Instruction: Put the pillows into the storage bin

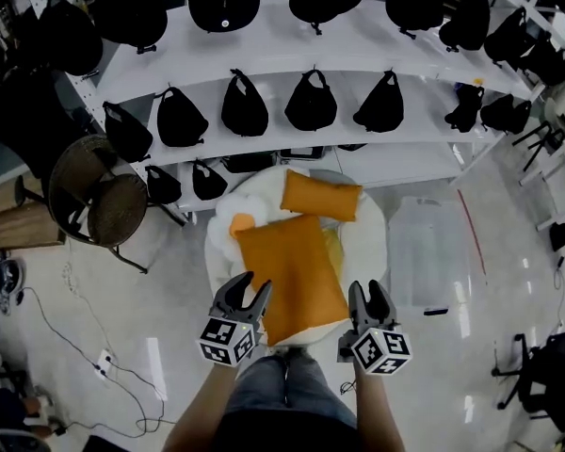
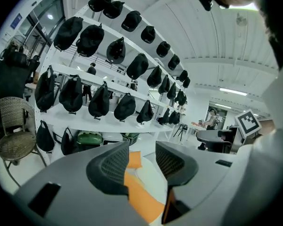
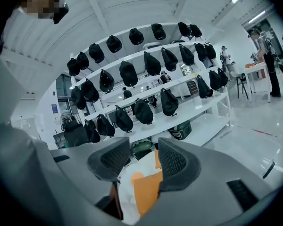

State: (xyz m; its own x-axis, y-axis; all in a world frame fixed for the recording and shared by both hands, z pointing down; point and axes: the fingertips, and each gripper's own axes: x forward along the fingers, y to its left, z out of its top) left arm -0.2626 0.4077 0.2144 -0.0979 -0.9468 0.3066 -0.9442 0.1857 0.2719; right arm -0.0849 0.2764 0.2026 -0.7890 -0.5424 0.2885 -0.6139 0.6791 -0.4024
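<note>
A large orange pillow lies on a round white cushion, with a smaller orange pillow behind it and a bit of orange at the back left. The clear storage bin stands on the floor to the right. My left gripper is at the big pillow's near left edge, jaws apart, nothing pressed between them. My right gripper is open at its near right corner. The left gripper looks over the big pillow. The right gripper also sees that pillow below its jaws.
Curved white shelves hung with black bags rise behind the cushion. Two wicker chairs stand at the left, cables and a power strip lie on the floor, and an office chair is at the lower right.
</note>
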